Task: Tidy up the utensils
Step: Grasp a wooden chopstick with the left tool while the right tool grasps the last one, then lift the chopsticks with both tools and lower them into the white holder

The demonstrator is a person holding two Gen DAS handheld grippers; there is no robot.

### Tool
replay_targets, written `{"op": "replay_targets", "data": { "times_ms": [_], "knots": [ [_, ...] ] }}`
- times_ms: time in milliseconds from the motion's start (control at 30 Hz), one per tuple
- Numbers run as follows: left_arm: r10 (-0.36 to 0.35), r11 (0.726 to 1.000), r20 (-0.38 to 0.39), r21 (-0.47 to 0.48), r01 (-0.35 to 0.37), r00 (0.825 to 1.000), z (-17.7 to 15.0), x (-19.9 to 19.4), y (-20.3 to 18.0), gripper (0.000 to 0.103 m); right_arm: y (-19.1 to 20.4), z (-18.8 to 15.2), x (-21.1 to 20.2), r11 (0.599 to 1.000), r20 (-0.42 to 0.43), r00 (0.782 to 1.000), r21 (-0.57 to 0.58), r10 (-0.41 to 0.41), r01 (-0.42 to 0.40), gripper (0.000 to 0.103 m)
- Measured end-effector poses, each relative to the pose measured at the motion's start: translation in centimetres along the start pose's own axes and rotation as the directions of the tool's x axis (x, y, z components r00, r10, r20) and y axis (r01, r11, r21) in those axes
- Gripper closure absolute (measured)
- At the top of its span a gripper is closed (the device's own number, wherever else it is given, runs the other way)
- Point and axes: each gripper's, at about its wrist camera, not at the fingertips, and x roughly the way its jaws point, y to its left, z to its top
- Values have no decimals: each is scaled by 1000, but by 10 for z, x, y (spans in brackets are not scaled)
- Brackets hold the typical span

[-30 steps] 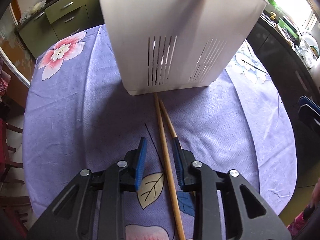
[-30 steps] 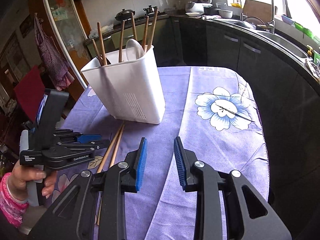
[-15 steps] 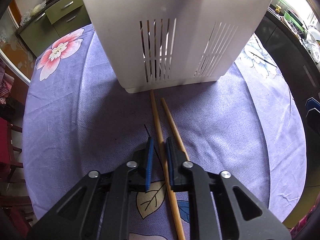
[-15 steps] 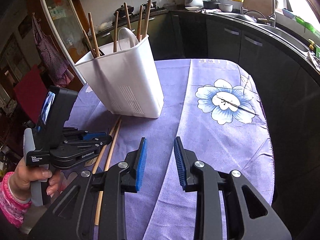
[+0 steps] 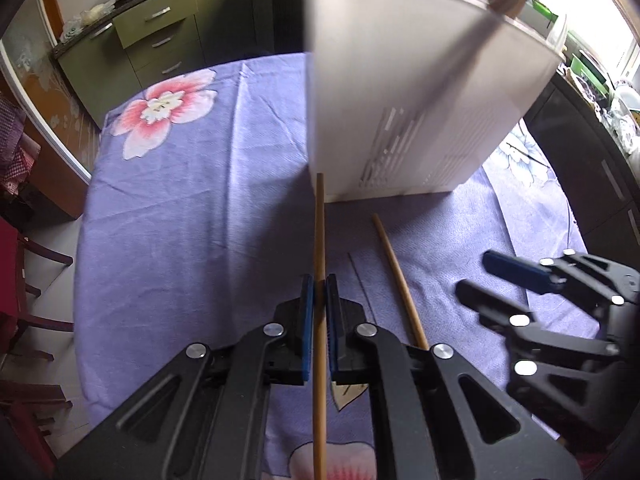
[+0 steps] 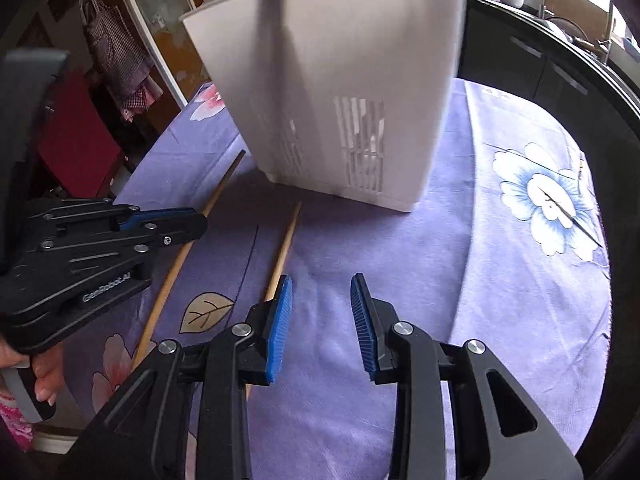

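My left gripper is shut on a wooden chopstick that points at the base of the white slotted utensil holder. A second chopstick lies on the purple cloth just to its right. In the right wrist view my right gripper is open and empty, low over the cloth, with the loose chopstick just left of its left finger. The left gripper and its held chopstick show at the left. The holder stands ahead with chopsticks in it.
The round table wears a purple flowered cloth. Dark kitchen cabinets curve along the right. A red chair stands off the table's left edge. The right gripper also shows at the right of the left wrist view.
My left gripper closed on one chopstick and lifted it apart from the other. My right gripper moved in closer to the holder and the loose chopstick.
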Motion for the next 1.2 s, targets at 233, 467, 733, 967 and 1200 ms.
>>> {"op": "replay_targets", "data": {
  "times_ms": [233, 467, 733, 967, 1200],
  "knots": [
    [-34, 999, 14, 0, 34, 999, -9, -14, 11, 97, 26, 16, 29, 996, -66, 995, -53, -71, 67, 72],
    [-65, 998, 41, 2, 64, 997, -13, -27, 18, 97, 44, 17, 46, 991, -72, 991, -86, -111, 105, 83],
    [-70, 997, 54, -5, 71, 996, -17, -34, 27, 97, 43, 12, 44, 992, -44, 994, -75, -104, 100, 97],
    [-72, 997, 75, 5, 72, 995, -19, -46, 30, 97, 29, 6, -10, 997, 66, 996, -46, -55, 58, 97],
    [-76, 997, 113, 30, 73, 991, -21, -70, 28, 97, 17, -1, -103, 999, 260, 965, -29, -24, 33, 97]
  ]
}}
